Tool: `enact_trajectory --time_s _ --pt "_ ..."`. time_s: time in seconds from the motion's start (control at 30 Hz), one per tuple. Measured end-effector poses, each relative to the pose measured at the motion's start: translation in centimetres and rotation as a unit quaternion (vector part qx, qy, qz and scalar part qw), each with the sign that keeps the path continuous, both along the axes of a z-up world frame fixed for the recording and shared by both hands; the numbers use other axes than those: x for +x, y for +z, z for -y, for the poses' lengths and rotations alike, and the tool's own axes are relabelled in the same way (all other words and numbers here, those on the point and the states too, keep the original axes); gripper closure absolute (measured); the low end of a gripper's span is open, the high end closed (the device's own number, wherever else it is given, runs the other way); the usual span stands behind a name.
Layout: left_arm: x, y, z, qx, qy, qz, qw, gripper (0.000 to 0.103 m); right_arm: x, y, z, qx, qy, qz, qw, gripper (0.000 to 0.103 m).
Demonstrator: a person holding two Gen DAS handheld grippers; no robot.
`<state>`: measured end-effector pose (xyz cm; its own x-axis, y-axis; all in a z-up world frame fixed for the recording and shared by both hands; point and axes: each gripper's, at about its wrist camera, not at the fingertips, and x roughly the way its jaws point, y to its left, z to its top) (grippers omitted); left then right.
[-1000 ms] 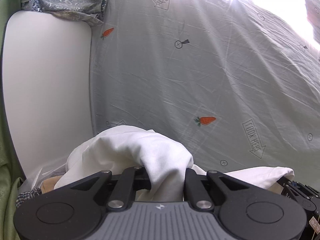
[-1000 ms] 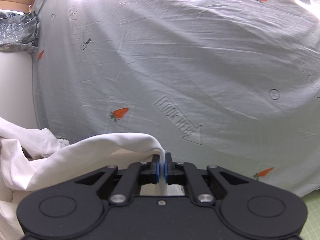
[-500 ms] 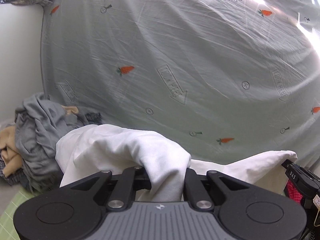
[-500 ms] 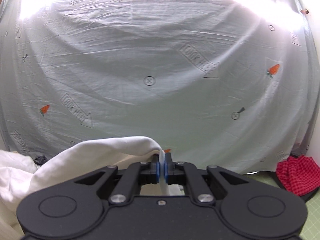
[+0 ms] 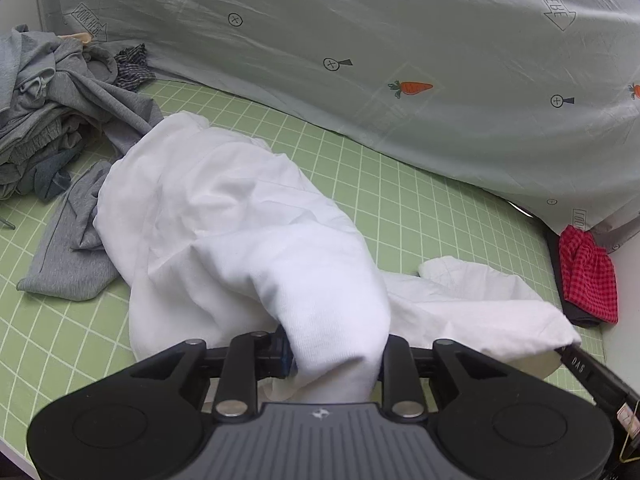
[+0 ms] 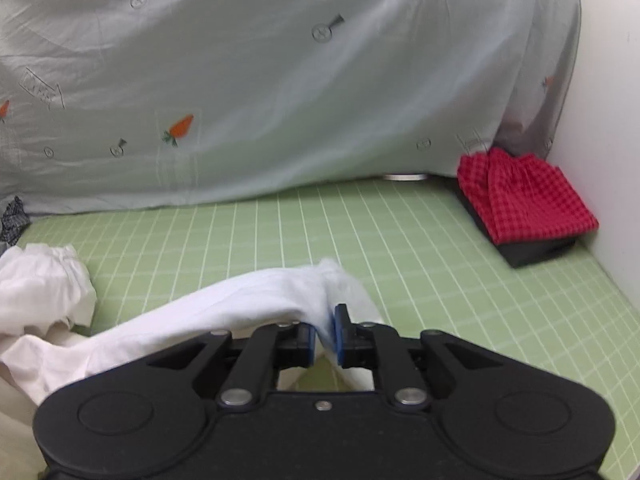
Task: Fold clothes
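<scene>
Even light; right view perhaps motion-blurred

my left camera sits just behind my left hand-held gripper [image 5: 334, 354], low over the green grid mat [image 5: 432, 208], facing the carrot-print sheet [image 5: 400, 40] at the mat's far edge. my right camera rides behind my right hand-held gripper [image 6: 325, 334], lower, facing that sheet [image 6: 260, 80] too. both views share the mat [image 6: 400, 240], the white garment [image 5: 240, 220] [image 6: 224, 308] close up, and the red checked cloth [image 5: 586, 276] [image 6: 520, 200] at the mat's right end.
</scene>
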<state>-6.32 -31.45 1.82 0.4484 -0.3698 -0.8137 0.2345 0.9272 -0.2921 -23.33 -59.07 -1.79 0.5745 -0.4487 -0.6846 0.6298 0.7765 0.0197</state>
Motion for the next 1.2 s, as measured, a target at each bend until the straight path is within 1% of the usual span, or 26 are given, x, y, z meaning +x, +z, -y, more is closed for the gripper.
enact_trajectory --time_s 0.07,0.1,0.13,0.17,0.23,0.3,0.37,0.4,0.53,0.67,0.73,0.77,0.83,0.9,0.97,1.03,1.1,1.2 --pt "0.3 0.3 -0.7 0.002 -0.001 -0.001 1.0000 0.072 -0.9 -1.3 0.3 0.048 -0.016 -0.005 0.999 0.082" --pt "0.5 0.5 -1.1 0.003 -0.002 -0.001 1.0000 0.072 -1.5 -2.0 0.4 0.073 -0.024 -0.006 0.997 0.076" --pt "0.7 0.8 -1.4 0.005 -0.002 0.000 1.0000 0.071 -1.9 -2.5 0.4 0.095 -0.030 -0.007 0.995 0.073" --pt "0.9 1.1 -1.8 0.007 -0.002 0.002 1.0000 0.069 -2.2 -2.8 0.2 0.109 -0.035 -0.007 0.993 0.072" --pt "1.4 1.5 -2.7 0.011 -0.006 0.007 0.9999 0.065 -2.7 -3.2 -0.3 0.137 -0.048 0.001 0.989 0.066" --pt "2.0 1.9 -3.6 0.013 -0.009 0.010 0.9998 0.065 -3.0 -3.1 -0.9 0.156 -0.059 0.015 0.986 0.064" --pt "2.8 2.3 -4.4 0.009 -0.012 0.011 0.9998 0.065 -3.2 -2.5 -1.5 0.165 -0.071 0.031 0.983 0.062" --pt "3.2 2.5 -4.8 0.006 -0.013 0.012 0.9998 0.065 -3.3 -2.1 -1.7 0.169 -0.078 0.045 0.982 0.059" --pt "4.8 3.1 -6.6 -0.009 -0.008 0.014 0.9998 0.064 -3.5 -0.6 -2.3 0.176 -0.108 0.093 0.974 0.056" --pt "6.3 3.1 -8.2 -0.023 0.000 0.013 0.9997 0.059 -3.1 0.1 -2.5 0.186 -0.129 0.122 0.966 0.053" --pt "7.1 3.0 -8.8 -0.028 0.005 0.014 0.9995 0.056 -2.7 0.2 -2.5 0.189 -0.133 0.126 0.965 0.048" --pt "7.7 2.7 -8.8 -0.026 0.008 0.015 0.9995 0.053 -2.4 0.1 -2.5 0.188 -0.133 0.124 0.965 0.048" --pt "9.0 2.2 -9.0 -0.023 0.013 0.016 0.9995 0.049 -1.5 -0.6 -2.0 0.194 -0.136 0.116 0.965 0.047" --pt "9.9 1.7 -8.7 -0.019 0.012 0.014 0.9996 0.049 -0.7 -1.0 -1.5 0.208 -0.138 0.117 0.961 0.047" --pt "10.4 1.0 -8.1 -0.023 0.000 0.010 0.9997 0.049 0.2 -1.3 -1.0 0.221 -0.138 0.115 0.959 0.043" --pt "10.8 0.2 -7.4 -0.033 -0.009 -0.005 0.9994 0.049 1.2 -1.5 -0.6 0.229 -0.131 0.105 0.959 0.030" --pt "10.8 -0.5 -6.6 -0.040 -0.012 -0.020 0.9989 0.049 1.0 -1.5 -0.1 0.251 -0.138 0.115 0.951 0.027" --pt "10.3 -1.0 -5.8 -0.031 -0.013 -0.016 0.9993 0.051 0.3 -1.5 0.5 0.286 -0.152 0.136 0.936 0.026"
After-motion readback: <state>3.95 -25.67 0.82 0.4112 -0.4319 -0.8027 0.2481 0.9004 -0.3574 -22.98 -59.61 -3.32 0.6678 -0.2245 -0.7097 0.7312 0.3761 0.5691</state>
